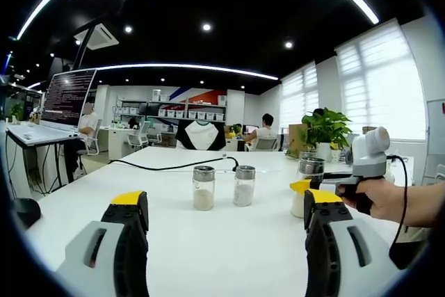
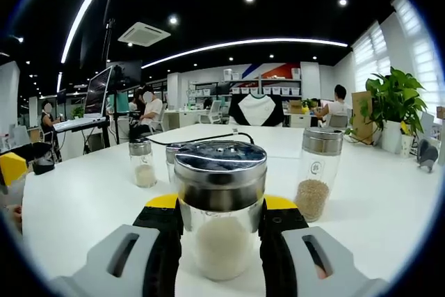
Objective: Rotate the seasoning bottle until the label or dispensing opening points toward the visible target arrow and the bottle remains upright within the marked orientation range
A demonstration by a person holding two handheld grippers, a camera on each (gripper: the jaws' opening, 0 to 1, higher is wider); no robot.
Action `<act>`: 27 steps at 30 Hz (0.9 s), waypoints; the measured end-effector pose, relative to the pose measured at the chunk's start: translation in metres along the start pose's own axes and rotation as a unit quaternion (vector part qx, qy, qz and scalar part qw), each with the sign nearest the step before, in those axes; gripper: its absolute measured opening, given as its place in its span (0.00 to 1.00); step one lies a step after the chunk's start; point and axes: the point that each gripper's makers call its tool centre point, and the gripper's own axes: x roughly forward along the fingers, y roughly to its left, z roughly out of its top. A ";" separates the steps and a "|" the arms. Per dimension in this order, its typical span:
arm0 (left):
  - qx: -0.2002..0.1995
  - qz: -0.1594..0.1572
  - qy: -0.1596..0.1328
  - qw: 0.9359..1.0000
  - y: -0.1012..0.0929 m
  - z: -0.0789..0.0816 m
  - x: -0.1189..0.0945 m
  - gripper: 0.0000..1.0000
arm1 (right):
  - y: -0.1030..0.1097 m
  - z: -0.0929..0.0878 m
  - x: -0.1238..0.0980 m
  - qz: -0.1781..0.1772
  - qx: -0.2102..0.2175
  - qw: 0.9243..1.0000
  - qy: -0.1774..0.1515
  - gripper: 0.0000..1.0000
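Standing upright on the tabletop (image 2: 389, 199), the bottle (image 2: 221, 206) sits between the right gripper (image 2: 221, 241) fingers (image 2: 167, 241), its long axis vertical and its perforated lid facing up. Those fingers flank the glass closely; whether they actually clamp it I cannot tell. Clearly the right hand is the nearer one. The left gripper (image 1: 226, 231) hangs released, well apart from the two small shakers (image 1: 204, 188) ahead. No target arrow or marked range can be made out, and the bottle's label side is not readable.
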 end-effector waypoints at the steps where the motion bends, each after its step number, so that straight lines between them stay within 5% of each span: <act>1: 0.000 -0.001 0.000 1.000 0.000 0.000 0.000 0.98 | 0.001 0.000 -0.001 0.004 0.000 1.000 0.000 0.41; 27: -0.003 0.001 0.003 1.000 0.003 -0.002 -0.002 0.98 | 0.020 0.000 -0.009 0.155 -0.021 0.987 -0.024 0.41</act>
